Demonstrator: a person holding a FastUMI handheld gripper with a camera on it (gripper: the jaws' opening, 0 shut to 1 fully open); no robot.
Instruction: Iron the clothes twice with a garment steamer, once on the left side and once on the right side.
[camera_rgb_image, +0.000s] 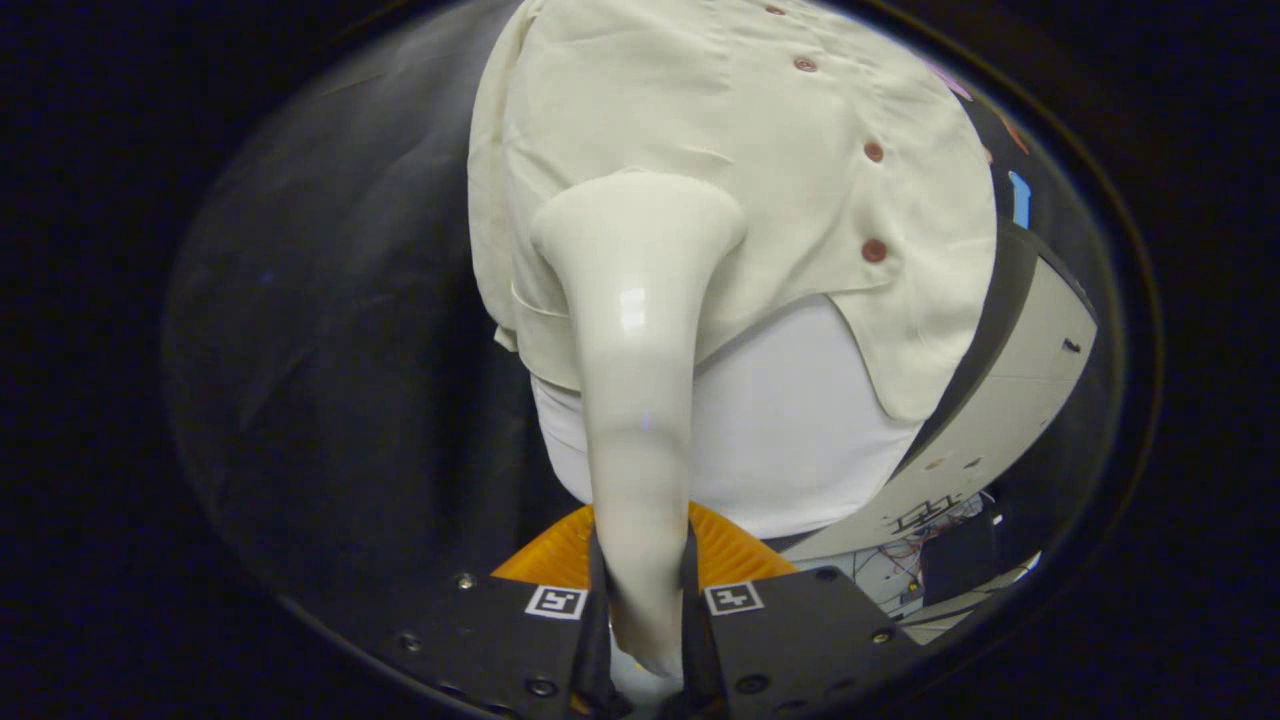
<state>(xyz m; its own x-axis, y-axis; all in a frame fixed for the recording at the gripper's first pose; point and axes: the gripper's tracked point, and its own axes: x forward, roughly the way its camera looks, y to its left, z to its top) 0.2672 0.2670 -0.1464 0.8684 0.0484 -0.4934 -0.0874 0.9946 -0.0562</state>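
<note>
A cream garment steamer (636, 350) runs forward from between my fingers, its handle clamped by both of them and its wide flat head pressed against the lower left part of the shirt. The cream short-sleeved shirt (720, 130) with dark red buttons (874, 250) hangs on a white mannequin torso (790, 430) just ahead. My gripper (645, 590) is shut on the steamer's handle. A faint haze of steam drifts to the left of the shirt.
Beneath the torso sits an orange ribbed base (735, 550). To the right stands a light panel (1000, 400) with a dark edge, and some wires (900, 560) lie below it. Dark cloth hangs to the left.
</note>
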